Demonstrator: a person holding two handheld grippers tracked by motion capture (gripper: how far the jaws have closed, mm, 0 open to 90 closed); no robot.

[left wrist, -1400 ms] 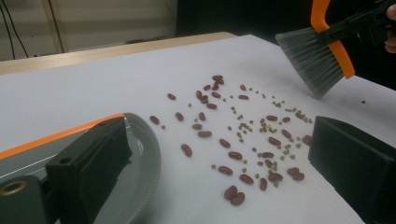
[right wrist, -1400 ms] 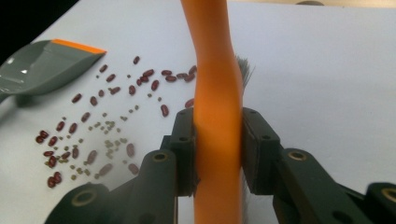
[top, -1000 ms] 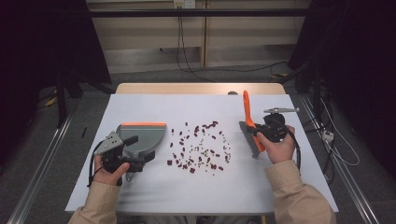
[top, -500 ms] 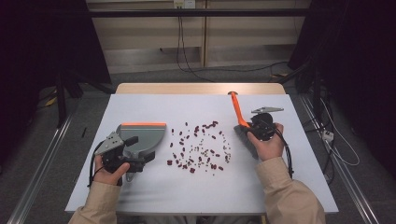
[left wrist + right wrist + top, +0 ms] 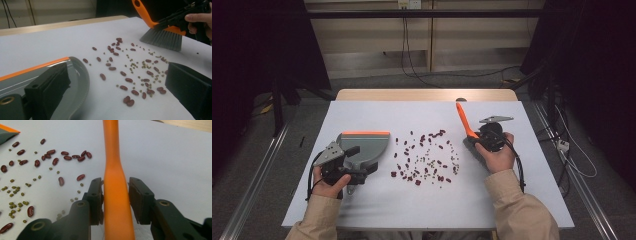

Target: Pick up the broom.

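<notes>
**Inspector:** Report the jaw state on both units.

**Operator:** My right gripper [image 5: 115, 185] has the brush [image 5: 469, 135] by its orange handle [image 5: 113, 182], which runs straight up between my jaws. Those jaws have just been opening. One pad lies against the handle and the other stands slightly off it, so this is a loose cradle and not a pinch. The jaws of my left gripper [image 5: 115, 72] are spread wide. One jaw is over the dustpan [image 5: 77, 75], and I cannot tell whether it touches.

**Inspector:** Where is the work?

**Operator:** The beans [image 5: 424, 160] are scattered on the bench [image 5: 362, 210]. They lie ahead of my left jaws and off to one side of my right jaws. The bristles [image 5: 162, 40] rest on the bench just beyond the scatter.

**Inspector:** List the faults that could follow.

**Operator:**
1. **Handle slip.** If I sweep on this slack hold, I judge the handle would pivot or tip between the pads.
2. **Bean scatter.** Round beans roll, so a fast stroke could flick them past the pan or off the bench.
3. **Pan creep.** With my left jaws not clamping the pan, the brush may push it backward and let the beans slide under its lip.
</notes>
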